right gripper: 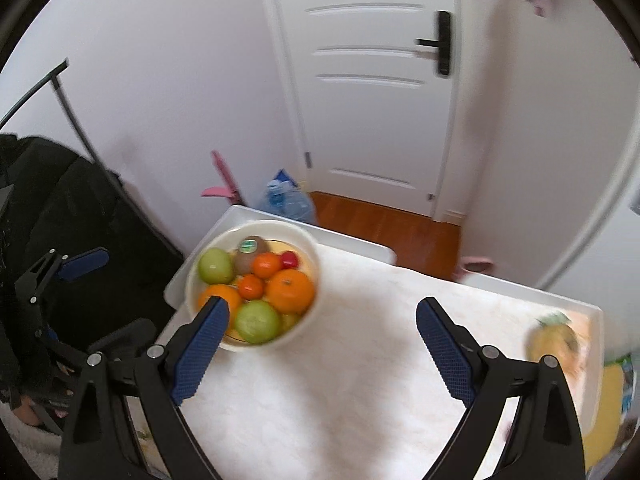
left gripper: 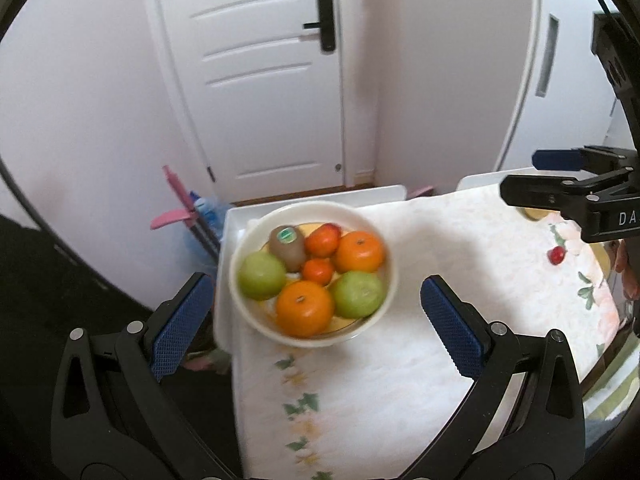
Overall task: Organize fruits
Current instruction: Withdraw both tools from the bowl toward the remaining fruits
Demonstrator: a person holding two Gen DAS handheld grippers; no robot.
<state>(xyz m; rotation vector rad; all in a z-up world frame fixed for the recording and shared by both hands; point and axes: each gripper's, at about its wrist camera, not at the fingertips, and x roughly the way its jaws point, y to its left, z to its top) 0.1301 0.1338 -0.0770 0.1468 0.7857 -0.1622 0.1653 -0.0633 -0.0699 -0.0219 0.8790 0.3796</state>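
While we hold both grippers above the table, we note the scene line by line.

Bowl: the white bowl [left gripper: 384, 300] sits at the far left corner of the table [left gripper: 400, 380], its rim close to both edges there.

Fruit in bowl: we count two green apples [left gripper: 262, 276], two large oranges [left gripper: 306, 308], two smaller orange fruits [left gripper: 318, 271], a kiwi [left gripper: 287, 247] with a sticker, and a small red fruit at the far side.

Stray fruit: a small red fruit [left gripper: 556, 255] lies alone near the right edge of the table, well apart from the bowl; we judge it the piece that remains to be gathered.

Left gripper [left gripper: 316, 320]: its jaws stand wide apart with nothing between the pads, hovering over the bowl.

Right gripper [right gripper: 322, 344]: its jaws also stand wide and bare, over the cloth beside the bowl.

Handling: we expect the apples and oranges to be firm, round and smooth, likely to roll or slip; the kiwi is probably softer; the small red fruit looks light and easily squashed.

Where to grip: we would close the pads across the widest middle of each fruit, from above, with gentle pressure.

Risk: we think the bowl's place near the corner means a sideways push could slide it off.
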